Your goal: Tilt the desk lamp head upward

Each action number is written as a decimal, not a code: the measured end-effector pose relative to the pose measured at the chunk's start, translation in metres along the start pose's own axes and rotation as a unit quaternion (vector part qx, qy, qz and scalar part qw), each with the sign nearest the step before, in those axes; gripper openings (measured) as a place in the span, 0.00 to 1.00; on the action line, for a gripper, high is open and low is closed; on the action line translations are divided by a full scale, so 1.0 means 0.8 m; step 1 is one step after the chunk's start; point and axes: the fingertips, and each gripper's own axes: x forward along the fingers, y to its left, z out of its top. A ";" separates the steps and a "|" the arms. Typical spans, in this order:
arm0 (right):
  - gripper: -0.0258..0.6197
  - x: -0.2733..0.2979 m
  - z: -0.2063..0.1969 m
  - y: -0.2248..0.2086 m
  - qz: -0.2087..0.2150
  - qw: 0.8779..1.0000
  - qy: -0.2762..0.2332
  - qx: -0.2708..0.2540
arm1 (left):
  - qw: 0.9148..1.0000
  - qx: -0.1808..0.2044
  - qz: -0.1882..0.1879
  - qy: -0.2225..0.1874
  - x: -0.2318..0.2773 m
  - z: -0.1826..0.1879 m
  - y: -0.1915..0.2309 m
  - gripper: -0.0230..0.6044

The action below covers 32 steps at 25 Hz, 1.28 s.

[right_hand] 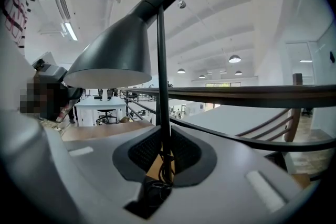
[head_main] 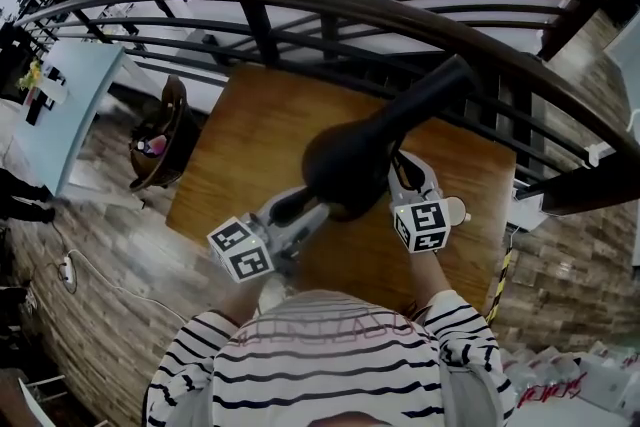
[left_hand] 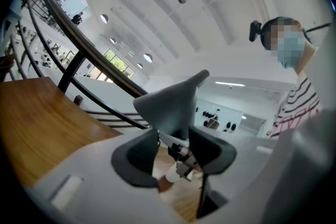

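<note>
**A:** quick q, where's the lamp head [head_main: 345,165] sitting vs the tongs?

**B:** It's up over the wooden surface [head_main: 250,125], right by the railing [head_main: 300,0]. The left tongs [head_main: 295,205] come at it level from the side. The shade's wide end fills the gap between the pads, so they look clamped on it. The right tongs [head_main: 405,170] are pinched tight on the thin black stem [right_hand: 160,86]. In the right gripper view the head hangs above them, off to the left.

I can't read any text here. Faint lettering on the striped shirt [head_main: 330,355] and red print on the white bags [head_main: 572,385] are too blurred.
</note>
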 end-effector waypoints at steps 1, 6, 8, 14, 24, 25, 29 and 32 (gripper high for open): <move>0.11 0.000 0.000 0.001 0.000 1.000 -0.001 0.000 | 1.000 -0.001 0.001 0.000 -0.001 0.000 0.001 0.32; 0.11 -0.001 0.000 0.006 0.000 1.000 -0.004 0.004 | 1.000 -0.016 0.004 -0.008 -0.008 0.001 0.007 0.23; 0.11 -0.002 0.000 0.005 -0.001 1.000 -0.006 0.005 | 1.000 -0.023 0.002 -0.011 -0.007 0.002 0.006 0.23; 0.11 -0.004 0.000 0.002 -0.002 1.000 -0.006 0.009 | 0.999 -0.031 0.003 -0.008 -0.005 0.001 0.005 0.22; 0.11 -0.007 0.000 0.003 -0.002 1.000 -0.013 0.014 | 1.000 -0.007 0.012 -0.004 -0.019 0.015 -0.005 0.22; 0.11 -0.008 0.000 0.003 -0.002 1.000 -0.013 0.015 | 1.000 -0.004 0.014 -0.005 -0.021 0.017 -0.006 0.22; 0.11 -0.011 -0.001 0.002 -0.006 1.000 -0.015 0.015 | 0.999 0.002 0.024 -0.021 -0.030 0.025 -0.013 0.22; 0.11 -0.011 -0.001 0.006 -0.011 1.000 -0.016 0.015 | 0.999 0.006 0.029 -0.031 -0.042 0.035 -0.019 0.22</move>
